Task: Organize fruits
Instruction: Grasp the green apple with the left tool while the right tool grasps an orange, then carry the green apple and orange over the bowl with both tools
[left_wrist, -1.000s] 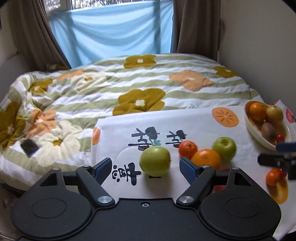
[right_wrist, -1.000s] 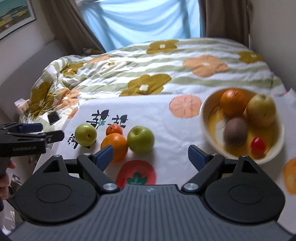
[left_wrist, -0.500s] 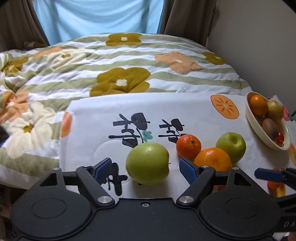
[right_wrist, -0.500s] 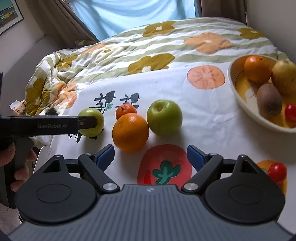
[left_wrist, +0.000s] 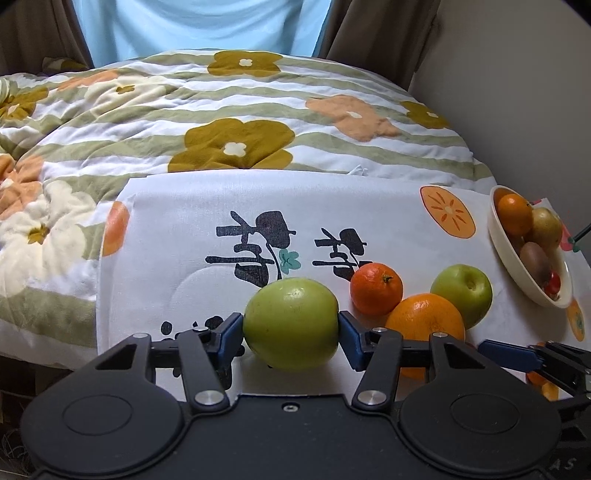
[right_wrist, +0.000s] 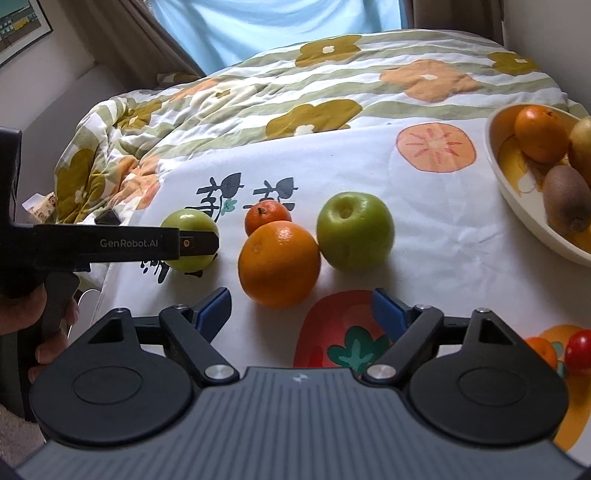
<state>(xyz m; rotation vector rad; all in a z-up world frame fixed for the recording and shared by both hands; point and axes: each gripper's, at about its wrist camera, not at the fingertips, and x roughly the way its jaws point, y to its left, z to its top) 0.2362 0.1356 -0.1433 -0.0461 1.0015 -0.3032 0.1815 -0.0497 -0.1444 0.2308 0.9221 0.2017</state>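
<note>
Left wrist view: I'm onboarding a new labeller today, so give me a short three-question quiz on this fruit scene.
1. True or false: the left gripper has a green apple between its pads.
2. What lies in front of the right gripper: A the large orange, B a kiwi, C a banana?
3. Fill in: the kiwi lies in the ___.

Key: 1 true; 2 A; 3 bowl.

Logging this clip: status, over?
Left gripper closing, pads on green apple. Right gripper closing, nothing between, short of orange. Nothing in the way.
</note>
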